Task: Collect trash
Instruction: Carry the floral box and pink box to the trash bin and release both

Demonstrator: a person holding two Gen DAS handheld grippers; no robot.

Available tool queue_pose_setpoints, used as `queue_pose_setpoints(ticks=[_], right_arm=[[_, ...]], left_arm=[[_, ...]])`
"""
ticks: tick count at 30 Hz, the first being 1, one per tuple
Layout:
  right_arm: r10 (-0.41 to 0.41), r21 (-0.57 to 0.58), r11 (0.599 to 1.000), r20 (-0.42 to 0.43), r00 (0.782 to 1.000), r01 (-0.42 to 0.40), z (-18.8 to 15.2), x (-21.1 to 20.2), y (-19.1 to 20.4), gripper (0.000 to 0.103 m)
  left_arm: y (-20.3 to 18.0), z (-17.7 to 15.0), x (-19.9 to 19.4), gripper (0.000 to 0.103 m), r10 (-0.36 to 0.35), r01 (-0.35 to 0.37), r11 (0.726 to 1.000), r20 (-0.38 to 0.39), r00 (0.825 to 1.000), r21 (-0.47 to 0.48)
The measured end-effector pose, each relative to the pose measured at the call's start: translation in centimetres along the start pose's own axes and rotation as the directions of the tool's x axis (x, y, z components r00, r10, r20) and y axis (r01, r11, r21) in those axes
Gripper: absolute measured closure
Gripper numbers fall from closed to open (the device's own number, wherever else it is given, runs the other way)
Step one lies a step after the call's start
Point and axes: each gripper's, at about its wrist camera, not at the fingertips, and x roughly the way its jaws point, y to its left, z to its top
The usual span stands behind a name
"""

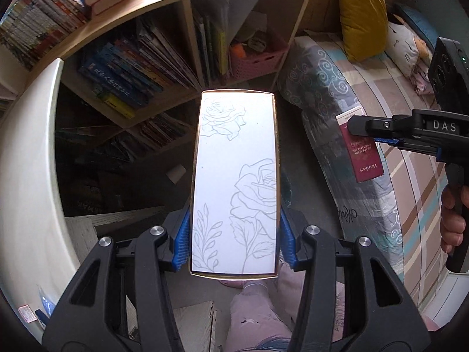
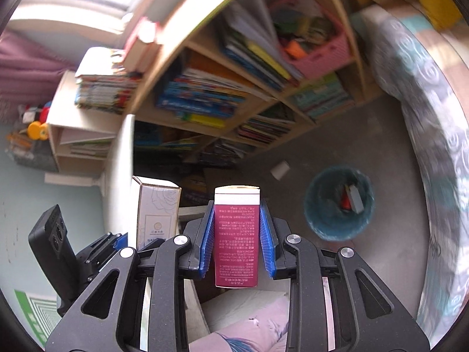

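Observation:
My left gripper (image 1: 233, 239) is shut on a tall white box with rose line drawings (image 1: 234, 176), held upright above the floor; the box also shows in the right wrist view (image 2: 158, 211). My right gripper (image 2: 236, 234) is shut on a maroon and white carton (image 2: 236, 237), which also shows in the left wrist view (image 1: 362, 149) at the right, over the bed edge. A blue trash bin (image 2: 340, 205) stands on the grey floor ahead and to the right of the right gripper, with some items inside. A small white box (image 2: 280, 170) lies on the floor beyond it.
A wooden bookshelf (image 1: 187, 44) full of books, with a pink basket (image 1: 255, 61), stands ahead. A bed with a patterned quilt (image 1: 337, 94) and a yellow pillow (image 1: 362, 17) runs along the right. A white curved table edge (image 1: 29, 161) is at the left.

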Motion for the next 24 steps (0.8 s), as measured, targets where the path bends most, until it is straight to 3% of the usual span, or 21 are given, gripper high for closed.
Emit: queue_pose_setpoints(ticks=[11,24], right_arm=[[-0.019,0.175,0.984,-0.082,0.996,0.033,-0.9,5.4,-8.9,0.074],[-0.009,0.334,0.941,-0.145,0.989,0.058,-2.1,11.8,-16.0,0.074]], left_arm=[[-3.8,0.5,9.9,0.057,-0.02,0.034,0.996,-0.167,0.986,0.08],[-5.4,-1.0,20.6,0.056,-0.016,0.068,0.988,-0.346,0.938,0.14]])
